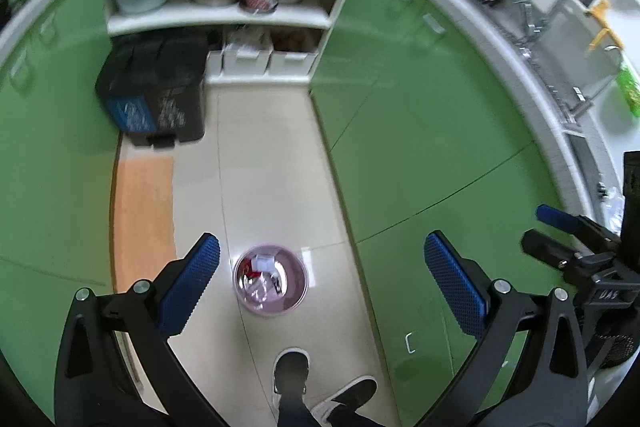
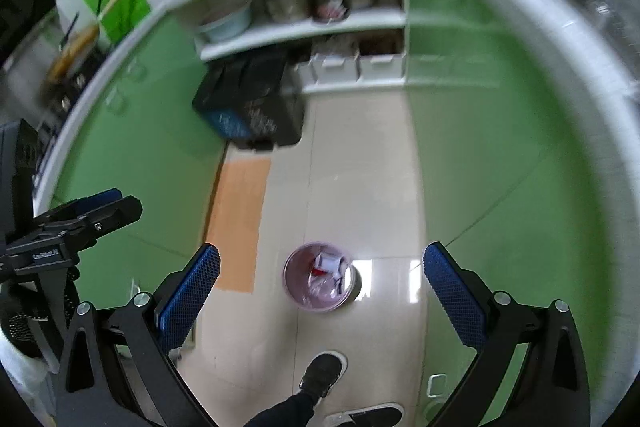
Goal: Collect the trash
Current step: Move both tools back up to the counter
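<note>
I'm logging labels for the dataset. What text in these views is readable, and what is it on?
"UAS": on the right hand-held gripper's black body, seen from the left wrist; reading uncertain.
Label on the left hand-held gripper's body: too small to read.
White print on the black bin: blurred, unreadable.
Trash in the pink basket: nothing legible.

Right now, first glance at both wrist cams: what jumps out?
The small pink waste bin on the pale tiled floor, with wrappers and scraps inside, sits framed between the open blue-padded fingers of the left gripper; the right gripper is open too. Bright green cabinets line both sides, and a black pedal bin stands at the far end below open shelves.
</note>
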